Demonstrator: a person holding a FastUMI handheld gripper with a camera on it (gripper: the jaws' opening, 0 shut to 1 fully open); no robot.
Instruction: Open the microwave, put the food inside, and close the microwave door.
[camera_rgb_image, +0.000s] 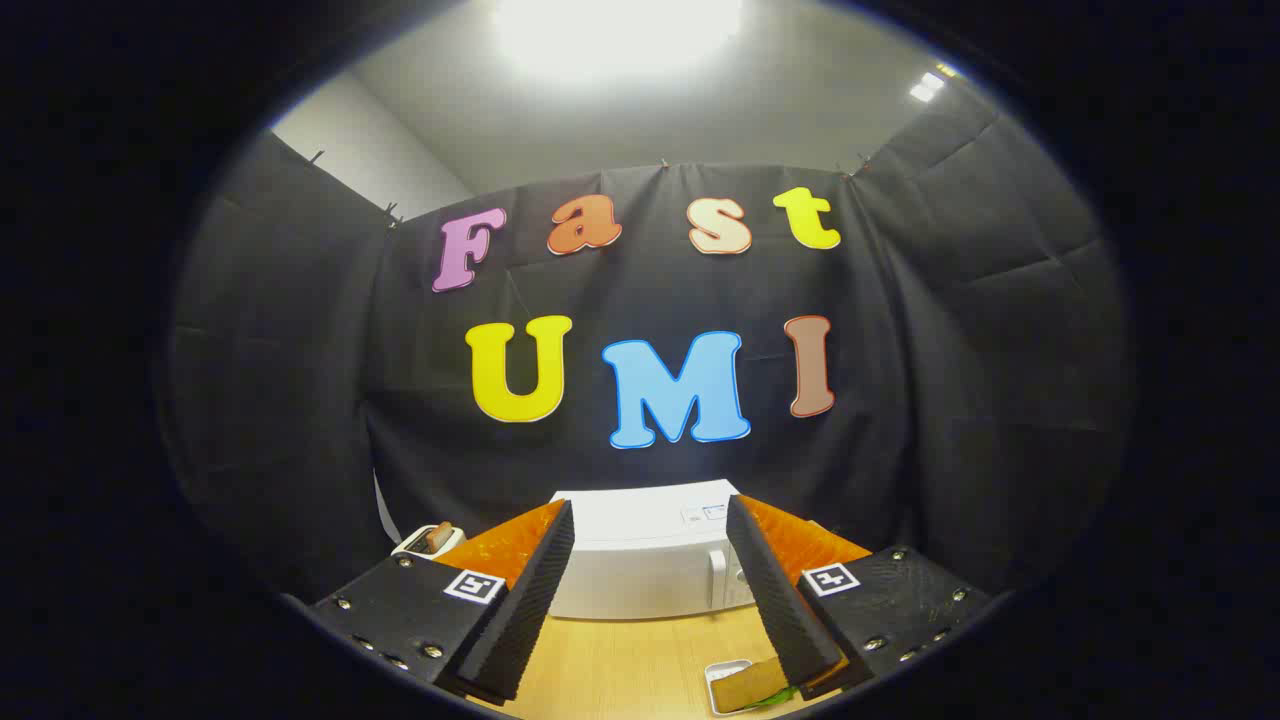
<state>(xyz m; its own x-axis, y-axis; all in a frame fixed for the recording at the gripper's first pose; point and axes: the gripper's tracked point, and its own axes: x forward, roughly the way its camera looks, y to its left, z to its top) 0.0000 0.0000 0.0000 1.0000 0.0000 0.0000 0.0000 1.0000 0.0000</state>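
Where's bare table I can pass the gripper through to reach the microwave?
Bare wooden table lies between the open gripper fingers, in front of the closed microwave. It is tighter by the right finger, where the food tray sits, and left of the microwave, where a toaster stands.

Beyond the fingers of the gripper (650, 600), whose fingers stand wide apart and hold nothing, the microwave (640, 560) is white all over, its top, its front and its upright handle (717, 578) alike. The table (620, 665) beneath and between the fingers is a pale yellowish wood colour with faint grain. Just beside the right finger, a small white tray (722, 672) carries the food (750, 685), a tan-brown slab with a bit of green under it. To the left, beyond the left finger, a white toaster (425, 543) shows a brown slice in its slot. The ceiling (700, 110) above the black cloth wall is light grey.
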